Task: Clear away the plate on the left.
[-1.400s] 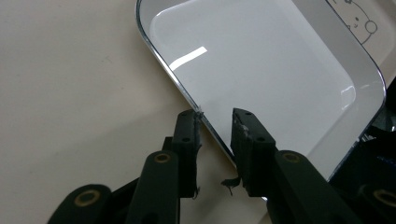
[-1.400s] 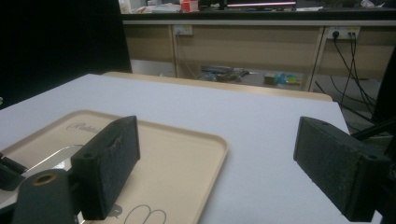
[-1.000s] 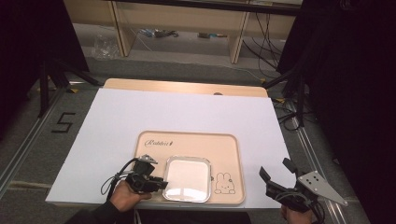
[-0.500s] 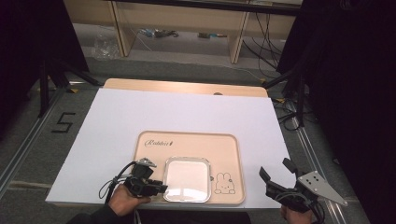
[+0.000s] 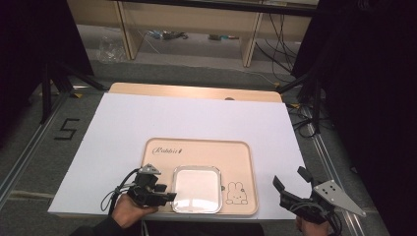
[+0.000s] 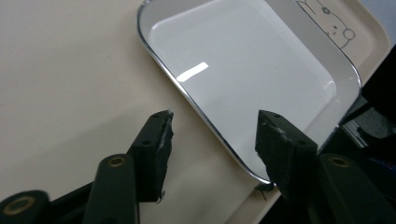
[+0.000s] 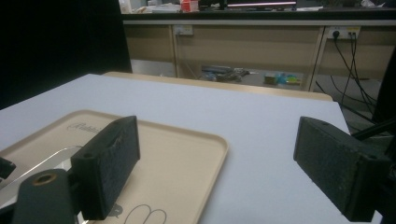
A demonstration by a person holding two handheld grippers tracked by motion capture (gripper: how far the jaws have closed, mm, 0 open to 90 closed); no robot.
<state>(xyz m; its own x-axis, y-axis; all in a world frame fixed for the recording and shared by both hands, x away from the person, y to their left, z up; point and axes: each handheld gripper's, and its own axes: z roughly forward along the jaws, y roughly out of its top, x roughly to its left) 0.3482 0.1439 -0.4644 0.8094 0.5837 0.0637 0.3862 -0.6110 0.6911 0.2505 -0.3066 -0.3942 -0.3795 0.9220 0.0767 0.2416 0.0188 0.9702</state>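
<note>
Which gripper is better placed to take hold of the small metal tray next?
Left. The left gripper has just opened its jaws, and they straddle the rim of the metal tray, pads apart from it. The right gripper sits open off the right edge of the beige tray, aimed away.

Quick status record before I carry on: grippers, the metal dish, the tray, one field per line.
left gripper: open, jaws have just been opening, astride the dish's rim without pressing on it
right gripper: open, nothing between the jaws, off the tray's right side
metal dish: empty, flat on the tray, beside the rabbit drawing
beige tray: on the white sheet
</note>
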